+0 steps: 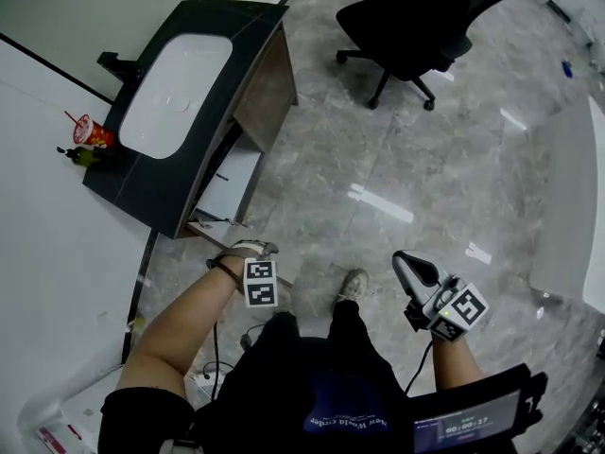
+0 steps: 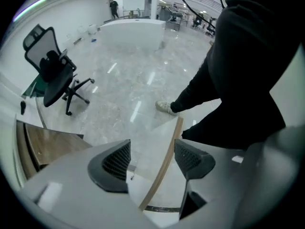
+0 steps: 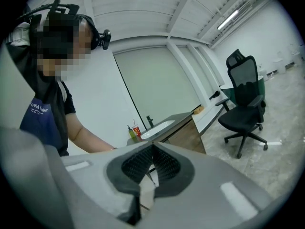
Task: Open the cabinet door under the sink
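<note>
The sink cabinet (image 1: 265, 88) stands at the upper left of the head view, with a dark countertop (image 1: 203, 26) and a white basin (image 1: 175, 93). Its white door (image 1: 227, 185) hangs swung outward. My left gripper (image 1: 250, 248) points down at the door's outer corner. In the left gripper view its jaws (image 2: 152, 159) stand open, and the door's wooden edge (image 2: 167, 154) runs between them without being pressed. My right gripper (image 1: 405, 261) hangs over the floor, right of the cabinet and apart from it. Its jaws (image 3: 152, 151) are shut with nothing between them; the cabinet (image 3: 188, 132) shows behind.
A black office chair (image 1: 416, 26) stands on the glossy tiled floor beyond the cabinet. A red cup (image 1: 92, 132) and a bottle (image 1: 80, 156) sit on the countertop's near left corner. A white counter (image 1: 572, 206) runs along the right. The person's shoe (image 1: 354, 284) is below the door.
</note>
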Demonstrator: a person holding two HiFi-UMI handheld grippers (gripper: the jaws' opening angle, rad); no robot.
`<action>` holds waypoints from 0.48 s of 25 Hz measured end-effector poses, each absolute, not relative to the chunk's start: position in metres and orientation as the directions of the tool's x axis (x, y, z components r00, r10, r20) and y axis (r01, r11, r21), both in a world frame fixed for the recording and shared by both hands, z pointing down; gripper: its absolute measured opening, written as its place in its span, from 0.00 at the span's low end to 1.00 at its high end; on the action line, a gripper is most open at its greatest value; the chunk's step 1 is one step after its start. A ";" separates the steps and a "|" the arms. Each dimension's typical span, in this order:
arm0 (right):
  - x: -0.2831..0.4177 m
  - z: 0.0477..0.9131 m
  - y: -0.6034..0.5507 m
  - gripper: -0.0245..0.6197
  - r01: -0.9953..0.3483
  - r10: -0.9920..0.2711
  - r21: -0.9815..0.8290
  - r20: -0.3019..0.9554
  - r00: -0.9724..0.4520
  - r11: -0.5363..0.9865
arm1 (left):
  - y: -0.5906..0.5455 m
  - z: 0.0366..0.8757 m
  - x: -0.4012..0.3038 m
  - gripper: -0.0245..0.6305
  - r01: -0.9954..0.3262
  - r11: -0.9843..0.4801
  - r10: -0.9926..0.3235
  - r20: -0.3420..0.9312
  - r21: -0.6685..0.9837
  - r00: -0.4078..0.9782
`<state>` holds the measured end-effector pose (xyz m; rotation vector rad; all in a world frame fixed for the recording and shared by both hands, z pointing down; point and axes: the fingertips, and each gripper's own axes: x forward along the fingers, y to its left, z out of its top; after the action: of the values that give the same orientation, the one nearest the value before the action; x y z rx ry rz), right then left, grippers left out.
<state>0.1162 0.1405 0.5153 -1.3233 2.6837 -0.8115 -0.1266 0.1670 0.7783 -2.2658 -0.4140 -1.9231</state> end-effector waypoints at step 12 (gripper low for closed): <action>0.212 0.435 0.096 0.04 -0.610 -0.598 -0.361 0.159 -0.786 0.705 | 0.080 0.593 -0.012 0.24 -0.337 -0.941 -0.224 0.796 -0.027 0.563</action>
<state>0.2125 0.0963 0.4349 -1.0375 2.9290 -0.6372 -0.0124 0.0796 0.5929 -2.8889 0.5212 -1.4406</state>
